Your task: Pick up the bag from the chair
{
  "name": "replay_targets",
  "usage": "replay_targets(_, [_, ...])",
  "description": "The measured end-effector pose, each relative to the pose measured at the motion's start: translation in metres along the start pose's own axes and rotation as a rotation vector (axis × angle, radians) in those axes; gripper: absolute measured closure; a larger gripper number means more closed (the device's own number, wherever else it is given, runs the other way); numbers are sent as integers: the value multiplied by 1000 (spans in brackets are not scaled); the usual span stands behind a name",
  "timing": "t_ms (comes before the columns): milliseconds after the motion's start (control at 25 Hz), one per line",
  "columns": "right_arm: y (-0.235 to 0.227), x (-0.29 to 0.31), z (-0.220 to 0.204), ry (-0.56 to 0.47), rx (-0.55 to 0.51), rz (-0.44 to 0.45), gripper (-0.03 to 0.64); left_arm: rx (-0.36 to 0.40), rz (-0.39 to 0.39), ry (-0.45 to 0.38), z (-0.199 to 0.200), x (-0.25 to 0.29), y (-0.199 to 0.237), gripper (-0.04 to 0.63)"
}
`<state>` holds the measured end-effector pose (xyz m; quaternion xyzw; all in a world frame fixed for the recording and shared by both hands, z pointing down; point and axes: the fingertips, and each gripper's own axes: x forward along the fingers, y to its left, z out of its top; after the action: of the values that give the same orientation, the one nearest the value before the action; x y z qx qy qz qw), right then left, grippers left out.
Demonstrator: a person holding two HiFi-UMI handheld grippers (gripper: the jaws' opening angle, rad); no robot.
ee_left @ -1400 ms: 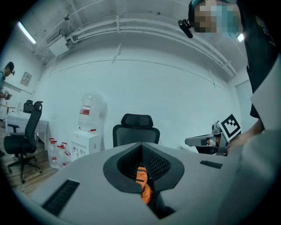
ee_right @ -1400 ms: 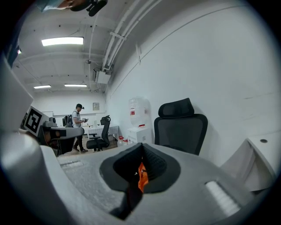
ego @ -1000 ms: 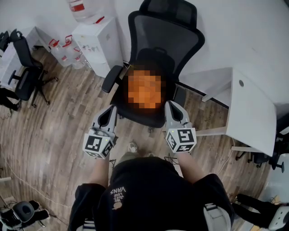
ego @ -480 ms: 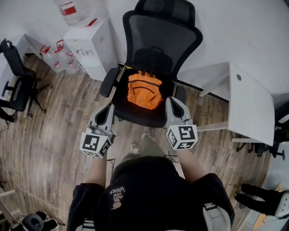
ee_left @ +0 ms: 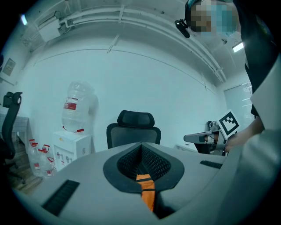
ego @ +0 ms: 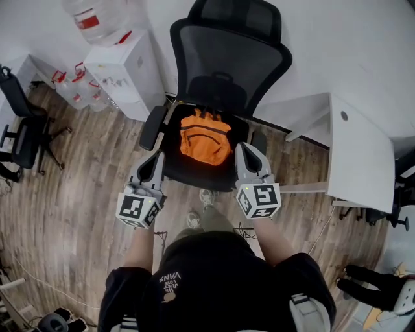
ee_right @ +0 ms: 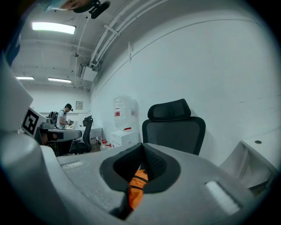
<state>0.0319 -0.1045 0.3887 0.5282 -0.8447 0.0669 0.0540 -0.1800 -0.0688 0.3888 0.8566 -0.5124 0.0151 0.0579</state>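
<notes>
Orange fabric marks the bag [ego: 205, 137], which lies on the seat of a black, mesh-backed office chair [ego: 230, 61] set against a white wall.

Head view, looking steeply down: the person holding the grippers stands in front of the chair with both arms held out. The left gripper [ego: 154, 162] is just beside the seat's left front corner. The right gripper [ego: 246, 154] is just beside the right front corner. The bag lies between them, and neither gripper touches it. A white water dispenser [ego: 126, 65] with a clear bottle [ego: 91, 18] on top stands left of the chair. A white desk [ego: 360, 155] stands to the right. The floor [ego: 71, 194] is wood plank.

Left gripper view: the two jaws are pressed together with nothing between them. A strip of the orange bag shows beyond them, low in the gap. The chair's back rises behind.

Right gripper view: these jaws are also closed tight and empty. The bag shows beyond them on the seat, with the chair back above. A second person [ee_right: 64, 115] stands far off at the left.
</notes>
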Motion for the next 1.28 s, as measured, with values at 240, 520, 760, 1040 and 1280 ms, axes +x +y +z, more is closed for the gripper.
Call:
replay_targets(240, [-17, 22, -3, 8, 8, -10, 618, 9, -12, 1, 1, 34, 12, 592])
replay_targets(520, [-35, 45, -7, 16, 14, -31, 618, 3, -18, 11, -5, 60, 25, 592])
replay_targets(760, [-45, 65, -13, 27, 22, -36, 618, -6, -16, 28, -14, 80, 36, 592])
replay_targets(1040, [-60, 86, -33, 60, 41, -48, 618, -6, -17, 64, -34, 104, 47, 592])
replay_targets(1280, [-68, 100, -55, 84, 48, -48, 618, -4, -29, 97, -55, 122, 51, 592])
